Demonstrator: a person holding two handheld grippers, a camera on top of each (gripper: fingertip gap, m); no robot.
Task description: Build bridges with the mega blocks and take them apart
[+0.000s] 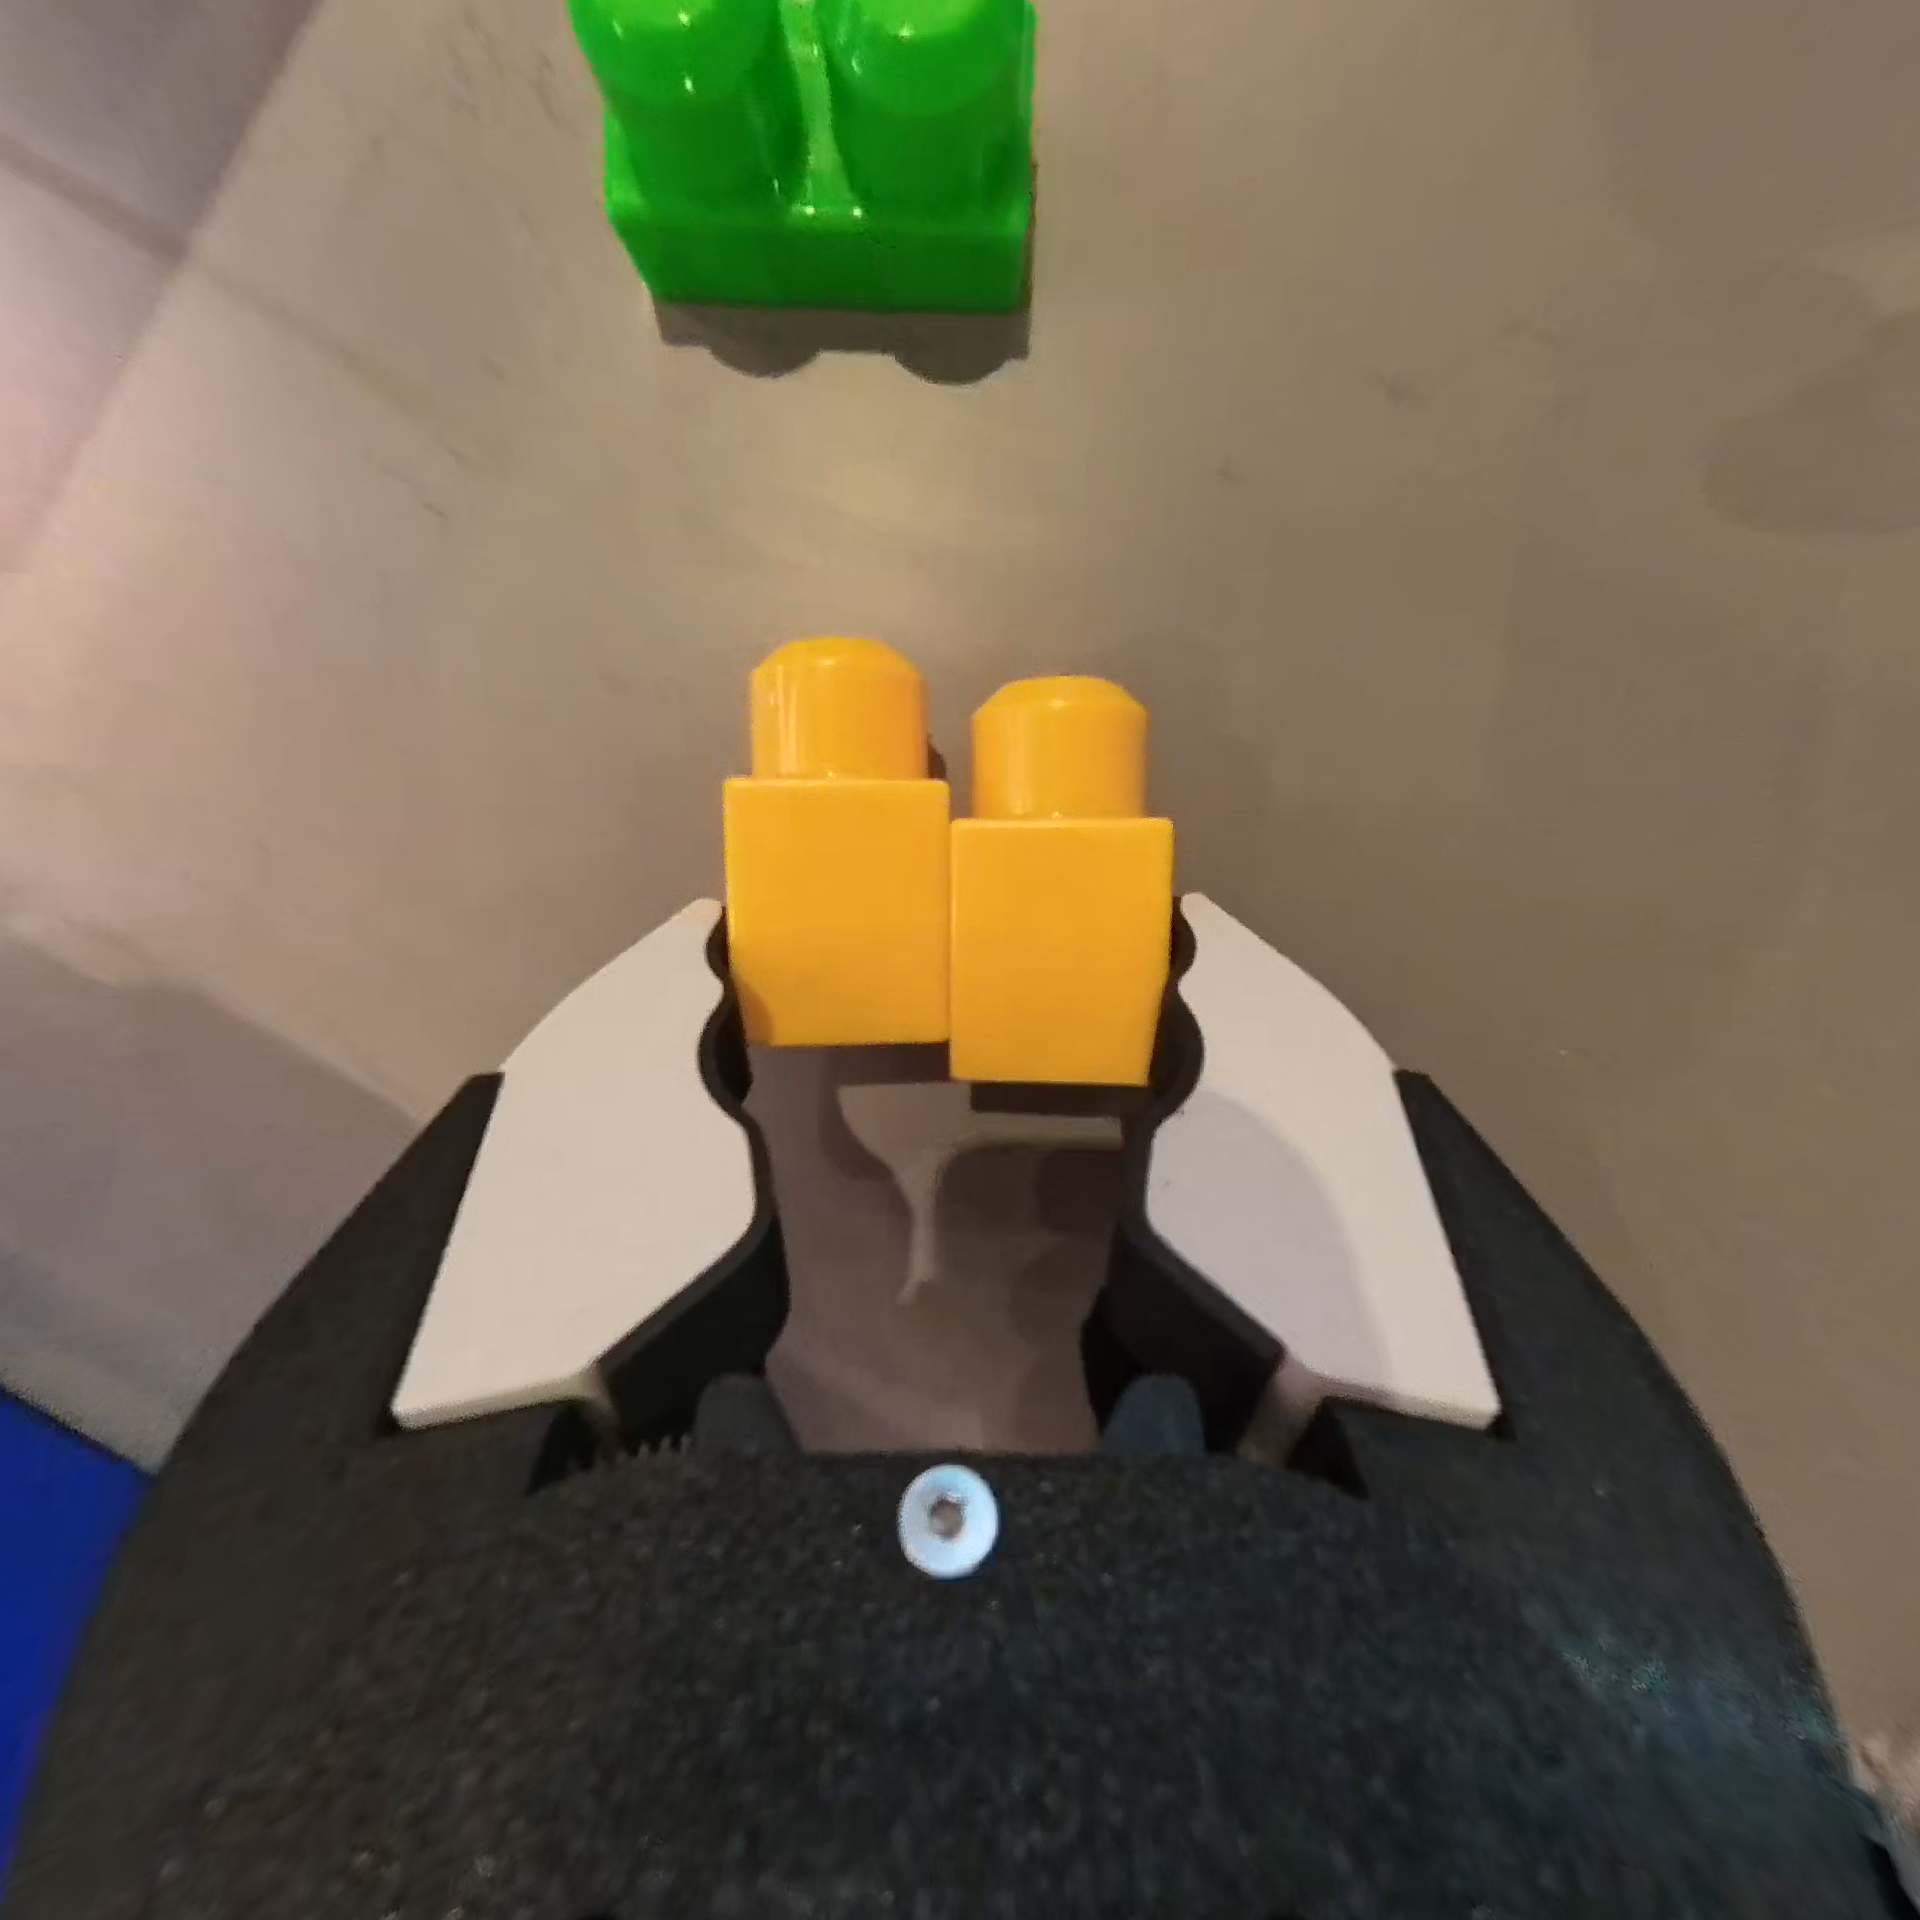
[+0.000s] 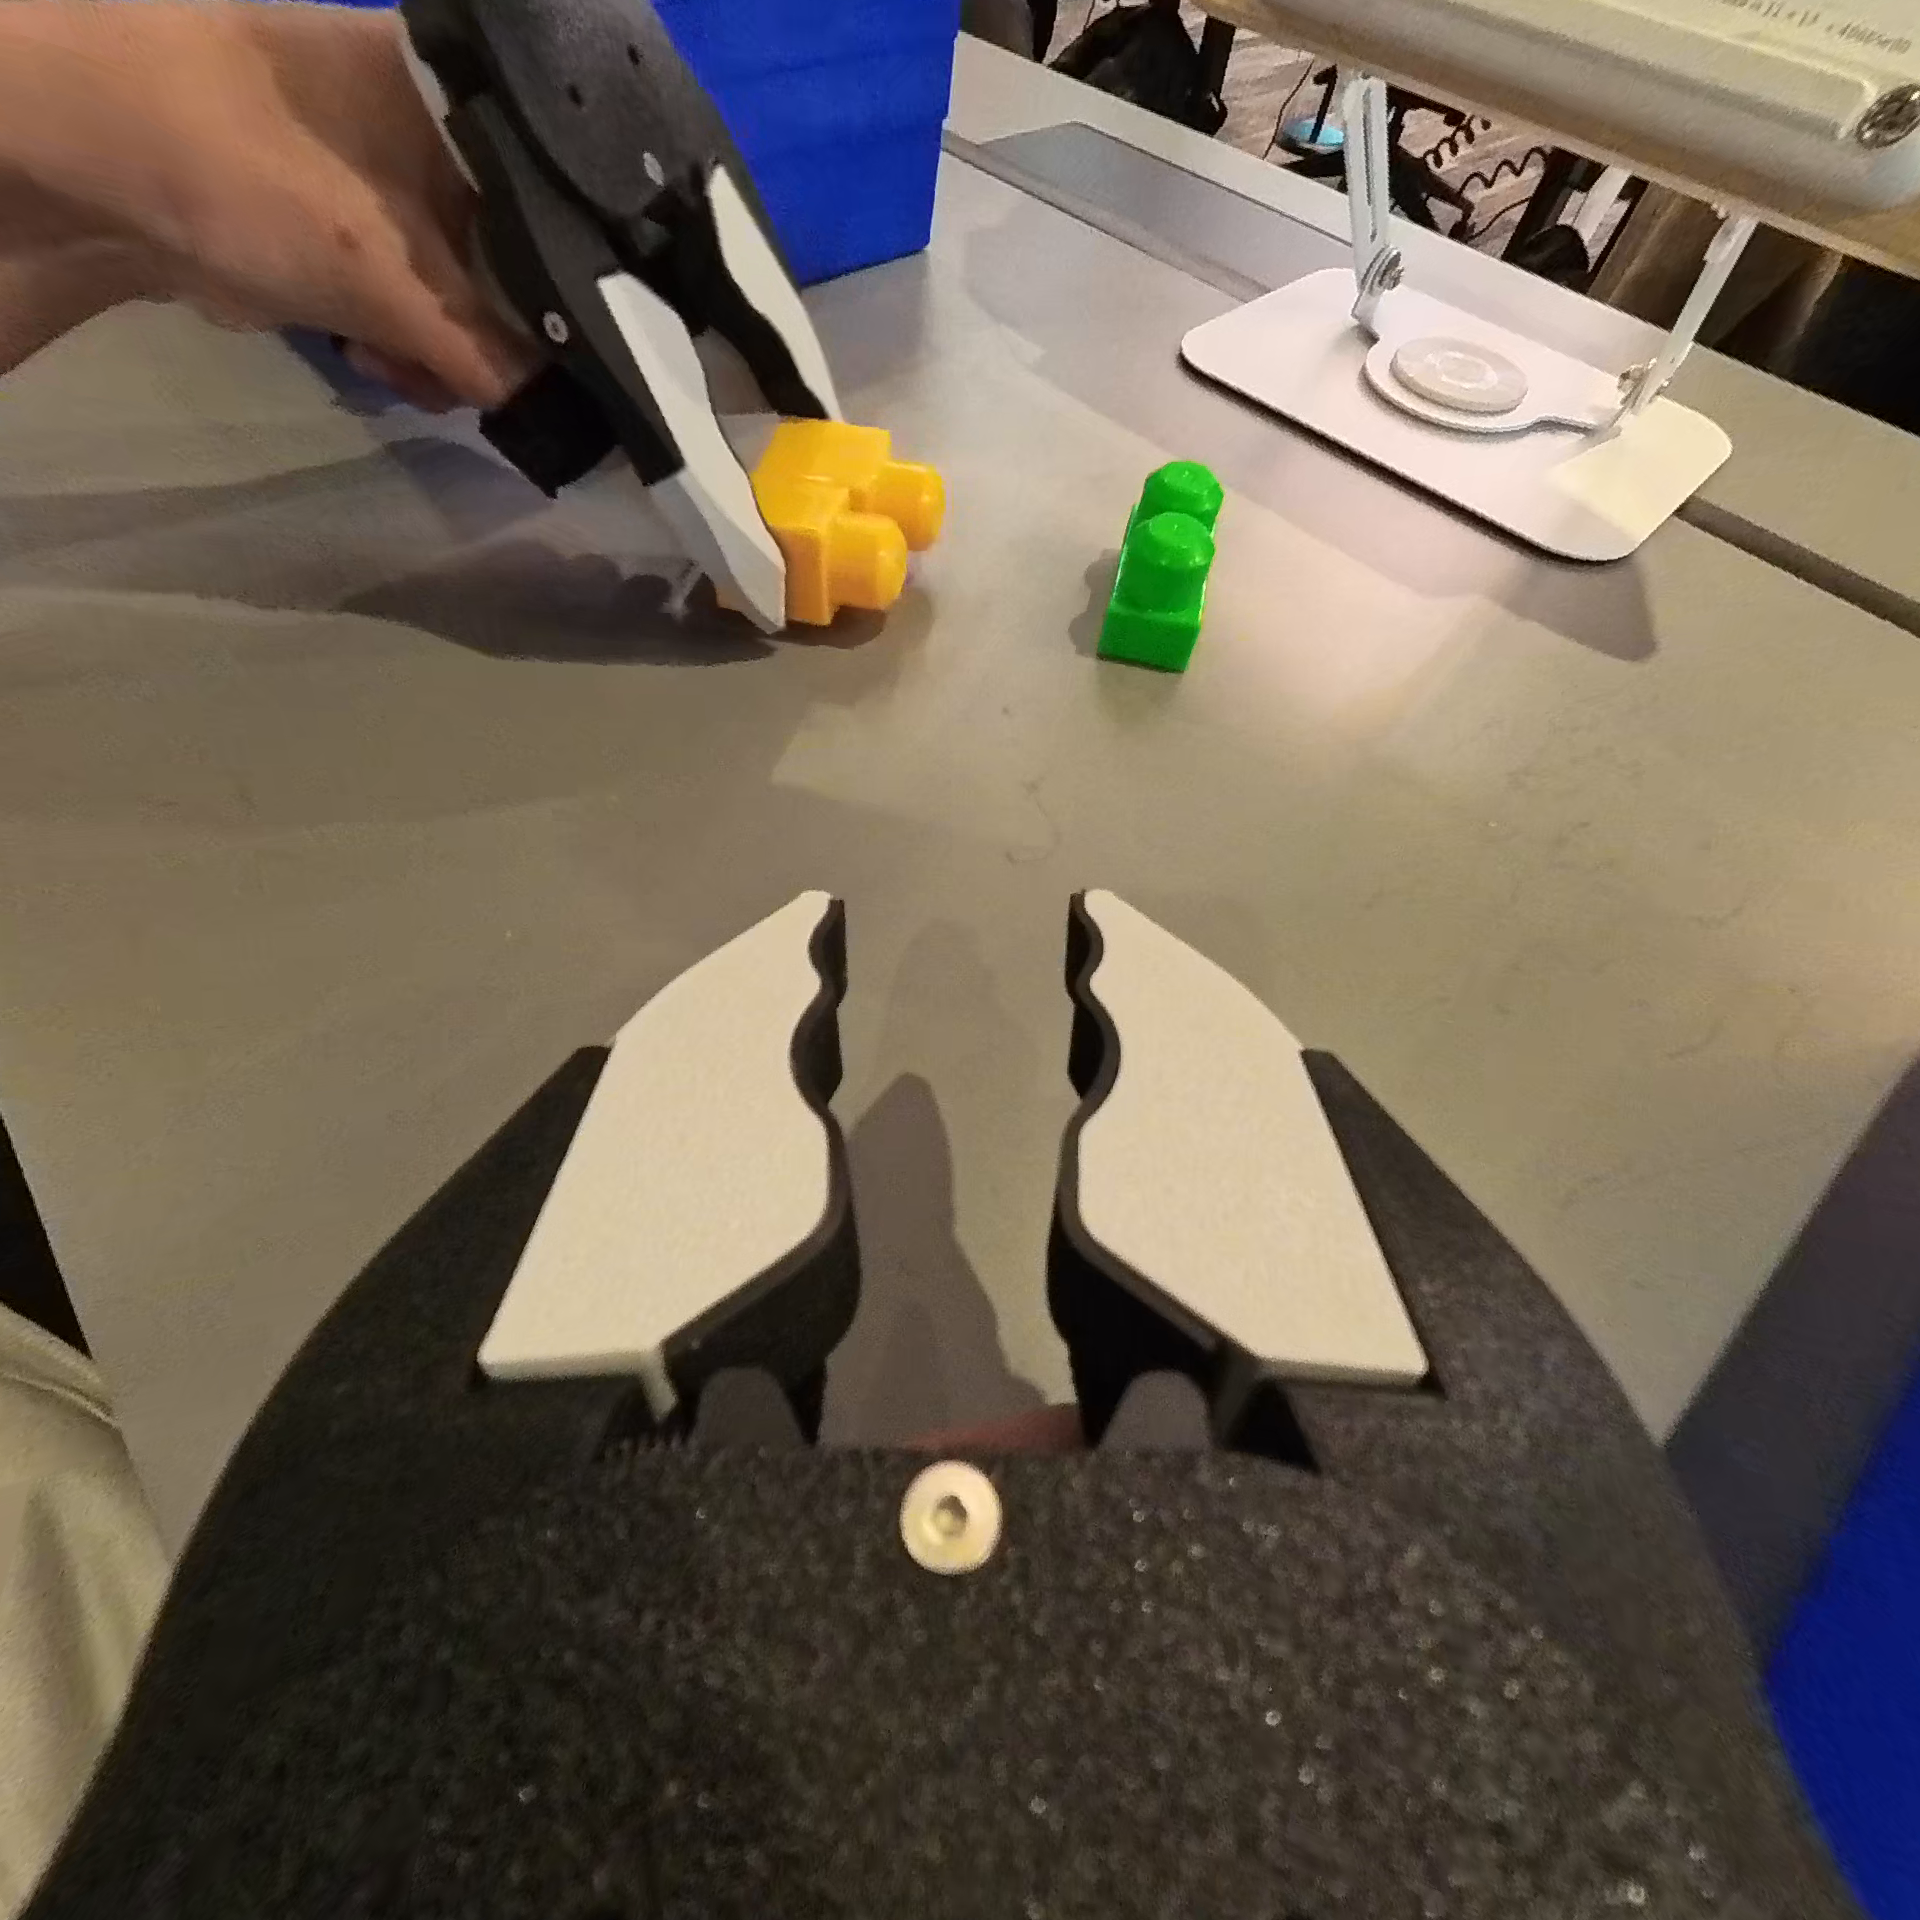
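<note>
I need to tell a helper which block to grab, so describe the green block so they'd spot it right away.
On the grey table, look in front of the white stand. The green block sits there alone, upright, with two studs on top. Unlike the two yellow blocks lying in the left gripper, nothing is touching it.

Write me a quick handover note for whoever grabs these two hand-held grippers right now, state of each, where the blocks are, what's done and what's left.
Left hand-held gripper: shut on two yellow blocks, side by side, studs pointing forward, low over the table.
Right hand-held gripper: open, empty, hovering near the table's front.
Green block: two studs, upright on the table, apart from the yellow pair, ahead of the left gripper.
Done: no bridge stands now.
Left: probably stand the yellow blocks as piers and bridge them with the green one, then dismantle.
</note>
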